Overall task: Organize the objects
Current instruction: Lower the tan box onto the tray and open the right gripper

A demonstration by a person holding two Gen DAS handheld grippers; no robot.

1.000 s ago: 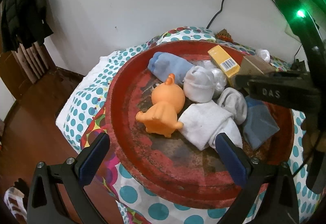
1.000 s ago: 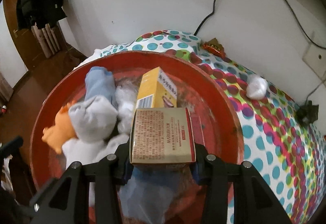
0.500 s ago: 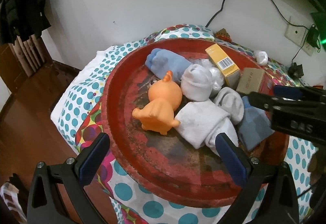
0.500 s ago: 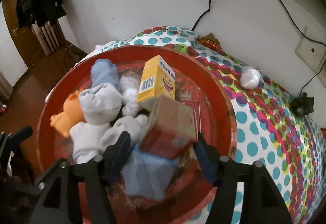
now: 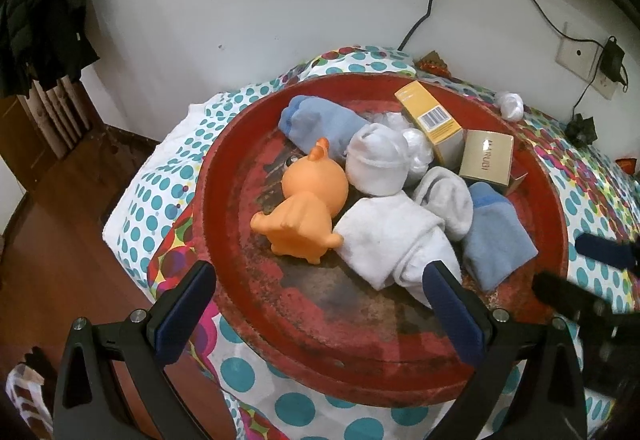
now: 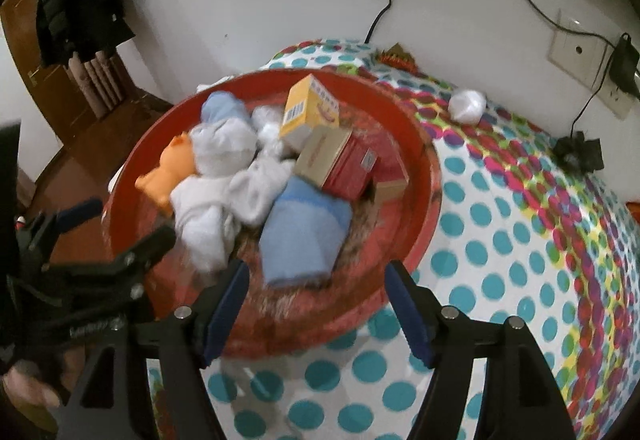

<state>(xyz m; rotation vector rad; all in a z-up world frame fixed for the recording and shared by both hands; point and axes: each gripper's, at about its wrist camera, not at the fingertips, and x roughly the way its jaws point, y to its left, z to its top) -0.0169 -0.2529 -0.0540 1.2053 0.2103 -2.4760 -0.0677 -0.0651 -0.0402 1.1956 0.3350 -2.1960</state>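
- Left wrist view: the left gripper (image 5: 316, 304) hangs over the near rim of the red tray (image 5: 248, 304), jaws wide apart, nothing between them.
- In the tray lie an orange toy (image 5: 306, 207), white socks (image 5: 384, 236), a blue sock (image 5: 494, 240) at the right, a yellow box (image 5: 428, 119) and a tan box (image 5: 486, 157) toward the far side.
- A white wad (image 5: 509, 105) sits outside the tray on the dotted cloth (image 5: 168, 175); by my reading it is not yet tidied.
- Right wrist view: the right gripper (image 6: 316, 308) is empty, its jaws opening to their widest, over the tray's near edge and the cloth.
- The tan box (image 6: 324, 155) rests tilted on a red box (image 6: 352, 169), touching the yellow box (image 6: 306, 111); the blue sock (image 6: 302, 236) lies just before the gripper.
- Risk: the tilted tan box could slide or topple if the pile is nudged.
- Risk: the tray seems to sit on soft, humped bedding; a push on its rim could tip it.
- Risk: the left gripper (image 6: 96, 236) shows close at the left; both reaching in together could collide.
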